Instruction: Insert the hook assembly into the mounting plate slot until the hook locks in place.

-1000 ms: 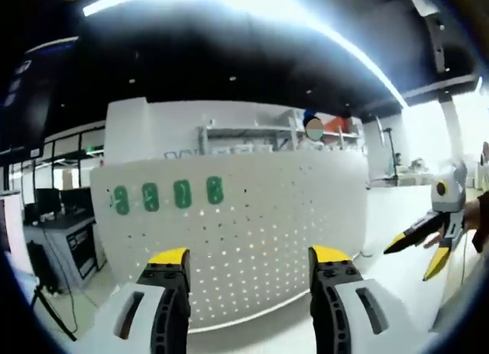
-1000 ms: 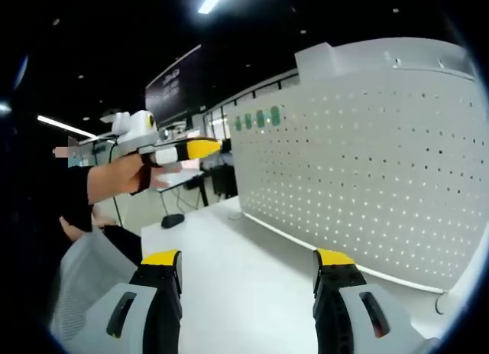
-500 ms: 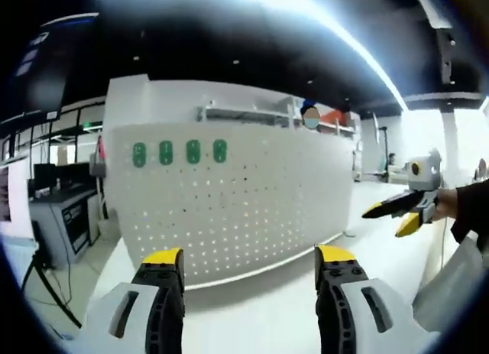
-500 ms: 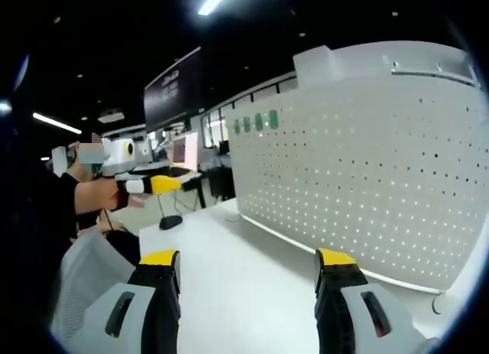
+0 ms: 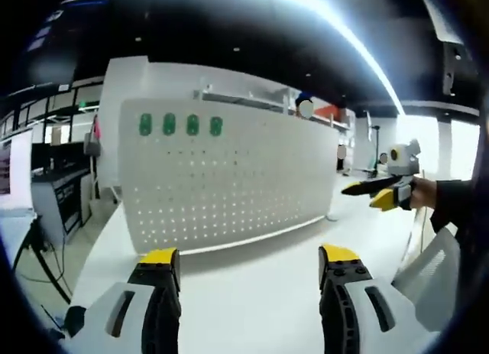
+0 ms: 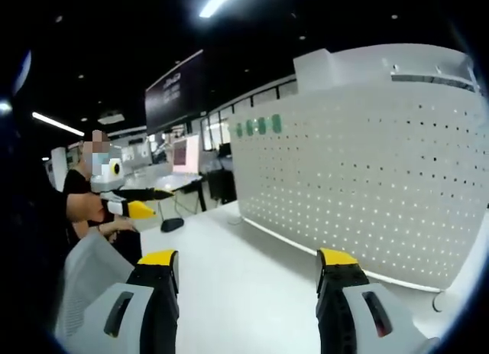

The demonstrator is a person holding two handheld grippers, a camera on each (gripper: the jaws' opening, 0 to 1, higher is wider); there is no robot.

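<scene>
pegboard (image 5: 229, 178) upright on table (image 5: 252, 293) | 4 green tags (image 5: 180, 125) top | path unobstructed

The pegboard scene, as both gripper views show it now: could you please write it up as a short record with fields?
board: white perforated pegboard standing upright on the white table
markers: four green tags in a row at the board's top corner
left gripper: open, empty, above the table
right gripper: open, empty, facing the board
hook assembly: cannot tell where it is
other: small dark object on the table's far end
</scene>
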